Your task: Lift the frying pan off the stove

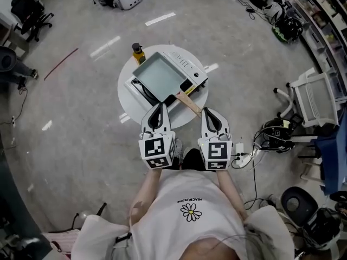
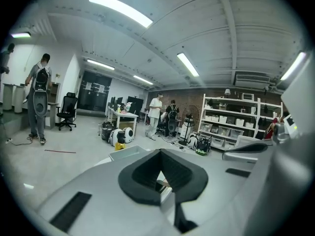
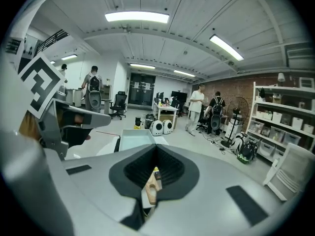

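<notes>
— Grey workshop floor, round white table (image 1: 126,99) at centre. The frying pan (image 1: 159,76) sits flat on the stove (image 1: 190,68), with its wooden handle (image 1: 187,103) angled back towards us.
— Grippers?
— The left gripper (image 1: 159,111) and right gripper (image 1: 211,115) are both clenched on nothing, either side of the handle's end.
— Handling?
— It looks rigid and probably front-heavy. I'd grip the wood close to the pan so it doesn't tip.

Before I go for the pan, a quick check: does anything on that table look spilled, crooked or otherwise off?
Nothing stands out. The frying pan sits flat on the stove, its wooden handle pointing toward the person. The yellow bottle stands upright at the far edge of the round table. No spill or damage shows.
</notes>
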